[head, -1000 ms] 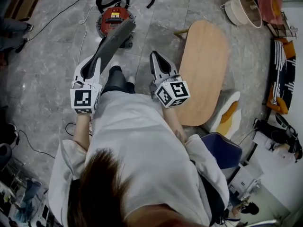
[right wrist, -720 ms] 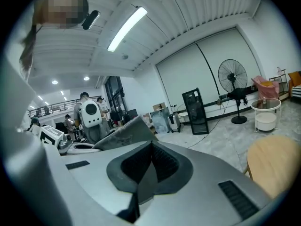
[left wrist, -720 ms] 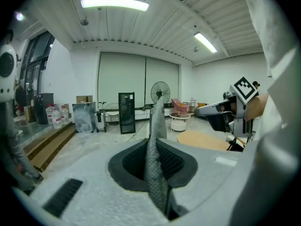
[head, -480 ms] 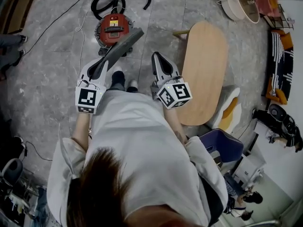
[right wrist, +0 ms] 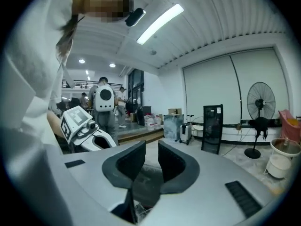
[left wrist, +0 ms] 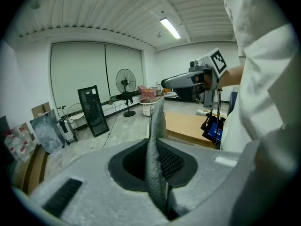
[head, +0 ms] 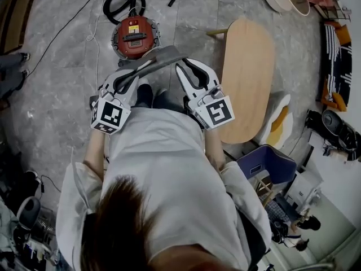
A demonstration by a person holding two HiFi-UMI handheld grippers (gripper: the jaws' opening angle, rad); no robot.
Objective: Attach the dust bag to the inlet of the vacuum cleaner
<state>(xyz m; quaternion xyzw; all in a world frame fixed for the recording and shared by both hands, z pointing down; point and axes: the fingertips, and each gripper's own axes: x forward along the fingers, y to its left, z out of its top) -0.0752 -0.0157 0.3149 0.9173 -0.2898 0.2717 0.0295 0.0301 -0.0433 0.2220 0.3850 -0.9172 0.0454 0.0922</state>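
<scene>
**Dust bag gripped by left tongs**

The grey dust bag (head: 163, 57) is pinched at one end by the left tongs (head: 137, 77), closed narrow on it, and is stretched toward the right tongs (head: 189, 66). The jaws of these have just been opening; a gap is seen between them, with nothing pressed. The red vacuum cleaner (head: 134, 35) is seen on the floor (head: 62, 66) just beyond.
</scene>
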